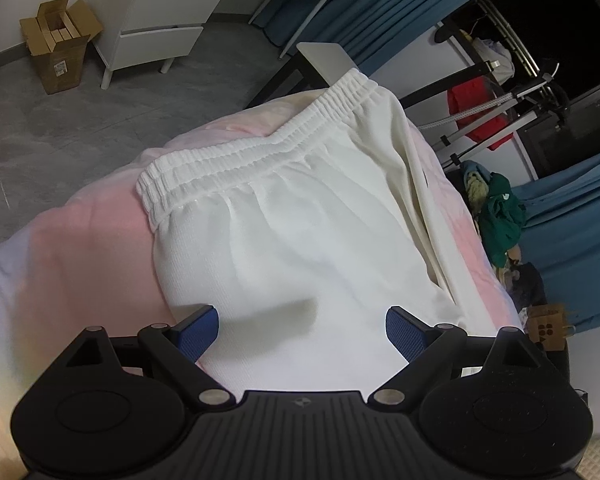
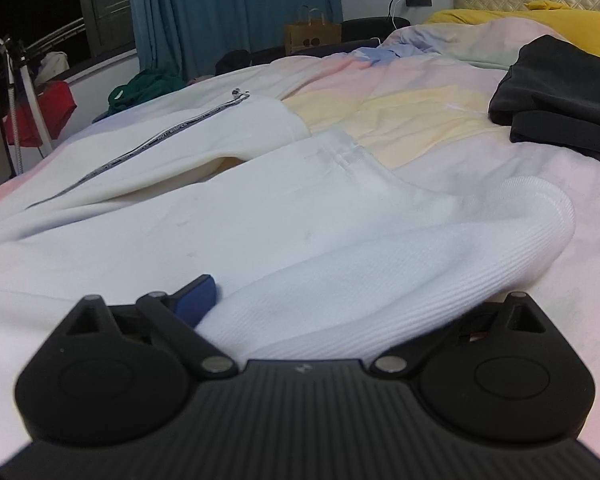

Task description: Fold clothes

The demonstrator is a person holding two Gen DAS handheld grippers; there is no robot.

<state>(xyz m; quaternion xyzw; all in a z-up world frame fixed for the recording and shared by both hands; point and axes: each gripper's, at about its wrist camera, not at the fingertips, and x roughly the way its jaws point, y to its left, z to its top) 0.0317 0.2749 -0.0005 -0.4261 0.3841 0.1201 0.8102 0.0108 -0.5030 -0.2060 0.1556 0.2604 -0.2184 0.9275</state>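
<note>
You are hovering left gripper, fingers spread, over white knit elastic-waist trousers; right gripper straddling ribbed cuff for fold, grip unclear.

The left tongs stood wide open at the lower centre of the frame, both blue pads showing. The right tongs showed only one blue pad at lower left, the other hidden.

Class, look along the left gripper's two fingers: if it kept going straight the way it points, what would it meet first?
Most likely the white trousers. The left gripper is open above the fabric, pointing towards the elastic waistband. Depth is unclear, but no other thing lies between.
</note>
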